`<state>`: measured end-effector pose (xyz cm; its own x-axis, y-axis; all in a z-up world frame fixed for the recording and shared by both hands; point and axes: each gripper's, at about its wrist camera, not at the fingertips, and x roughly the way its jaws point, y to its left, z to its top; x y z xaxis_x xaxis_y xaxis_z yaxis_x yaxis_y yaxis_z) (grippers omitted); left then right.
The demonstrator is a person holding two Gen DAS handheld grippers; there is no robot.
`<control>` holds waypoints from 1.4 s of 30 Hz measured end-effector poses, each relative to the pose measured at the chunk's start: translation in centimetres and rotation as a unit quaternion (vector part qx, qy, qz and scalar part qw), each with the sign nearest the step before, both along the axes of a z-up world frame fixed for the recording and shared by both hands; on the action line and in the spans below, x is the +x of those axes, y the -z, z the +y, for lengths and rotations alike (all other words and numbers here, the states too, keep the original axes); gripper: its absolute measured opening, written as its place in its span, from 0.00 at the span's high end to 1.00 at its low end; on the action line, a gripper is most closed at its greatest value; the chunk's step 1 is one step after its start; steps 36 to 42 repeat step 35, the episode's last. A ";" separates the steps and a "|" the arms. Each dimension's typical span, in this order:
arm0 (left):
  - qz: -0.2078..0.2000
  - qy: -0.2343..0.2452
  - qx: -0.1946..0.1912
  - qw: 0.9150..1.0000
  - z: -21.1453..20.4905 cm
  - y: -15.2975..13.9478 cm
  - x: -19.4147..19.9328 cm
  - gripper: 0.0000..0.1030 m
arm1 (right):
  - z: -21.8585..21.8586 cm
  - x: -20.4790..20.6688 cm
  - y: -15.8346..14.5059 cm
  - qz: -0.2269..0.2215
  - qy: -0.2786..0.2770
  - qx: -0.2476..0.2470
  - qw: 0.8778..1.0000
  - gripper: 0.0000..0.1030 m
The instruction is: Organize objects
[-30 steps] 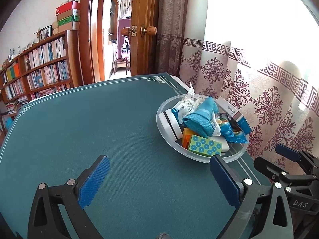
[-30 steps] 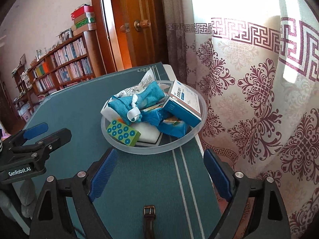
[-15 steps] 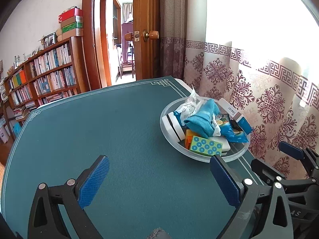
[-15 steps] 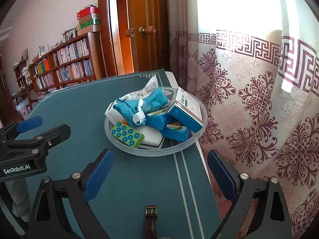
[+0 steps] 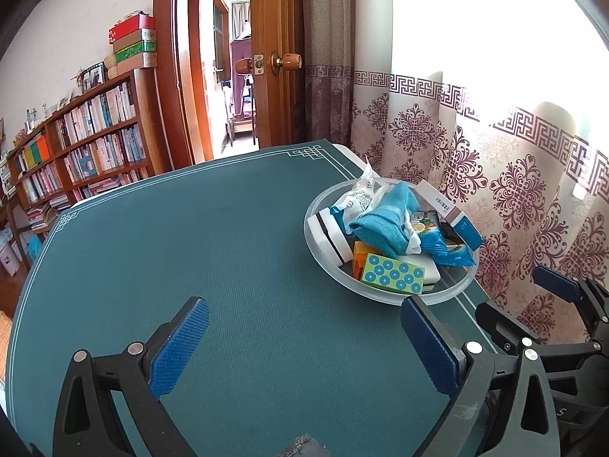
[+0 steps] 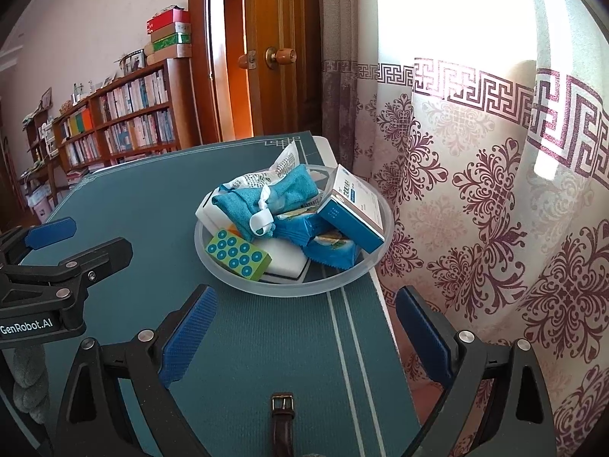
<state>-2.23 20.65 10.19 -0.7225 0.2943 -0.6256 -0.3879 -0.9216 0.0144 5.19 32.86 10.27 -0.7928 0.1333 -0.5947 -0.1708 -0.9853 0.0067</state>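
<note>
The clear bowl heaped with packets, a boxed carton and a dotted block sits at the table's right edge beside the curtain — a careless pull could likely tip the leaning carton off that edge or drag the loose pile apart. Both the left gripper and right gripper gape wide, grasping nothing. The table wears a teal mat — a bookshelf and open door lie beyond its far edge.

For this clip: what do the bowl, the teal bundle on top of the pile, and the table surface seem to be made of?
Bowl: likely frosted translucent plastic; the mat's white lines show faintly through its wall.
Teal bundle: woven cloth, matte, with visible weave and soft folds.
Table surface: a dark green textured mat, probably fabric or rubber; fine ribbing, no glare.
</note>
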 end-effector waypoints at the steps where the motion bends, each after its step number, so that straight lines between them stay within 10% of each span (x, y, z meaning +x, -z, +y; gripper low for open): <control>1: -0.002 -0.001 0.000 1.000 0.0 0.0 0.0 0.01 | 0.0 0.0 0.1 -0.001 0.000 0.000 1.000 0.07; 42: -0.023 0.002 -0.014 1.000 0.2 0.9 -0.5 0.00 | -0.4 -0.4 1.2 -0.015 -0.004 -0.005 1.000 0.07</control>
